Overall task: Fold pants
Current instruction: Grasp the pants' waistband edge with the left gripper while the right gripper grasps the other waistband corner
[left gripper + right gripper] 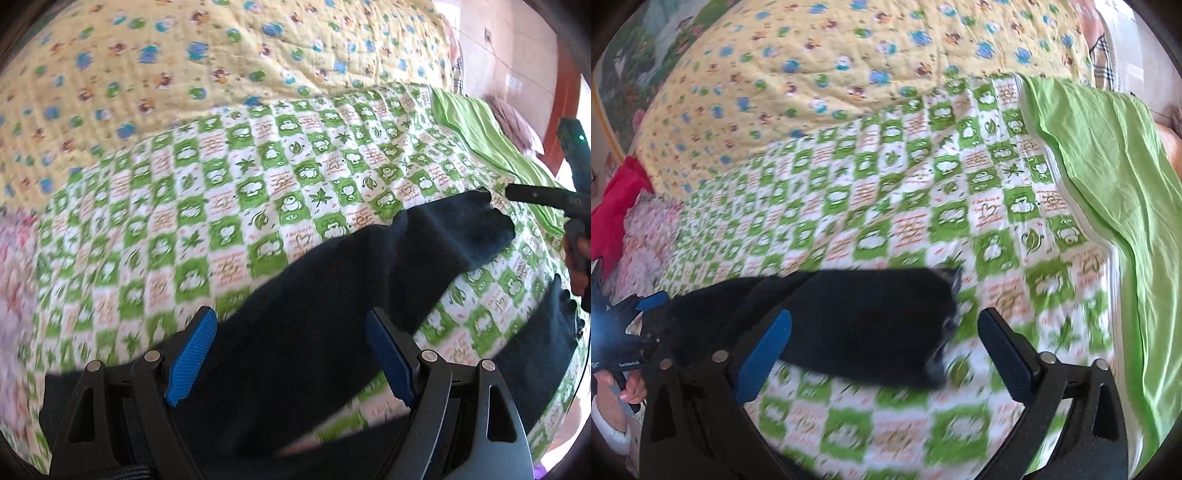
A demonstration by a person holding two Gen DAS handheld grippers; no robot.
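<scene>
Hovering low over the bed (258, 177), my left claw (291, 354) has its blue pads spread apart above the dark pants (314, 306), gripping nothing. My right claw (886, 350) is likewise parted, poised over a pant leg's hem end. The pants (849, 317) lie flat on the green checked quilt (923, 184), toward the bed's near edge.

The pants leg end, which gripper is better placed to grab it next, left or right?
Right. The right gripper is open beside the leg end of the pants; the left gripper hangs open over mid-leg.
</scene>
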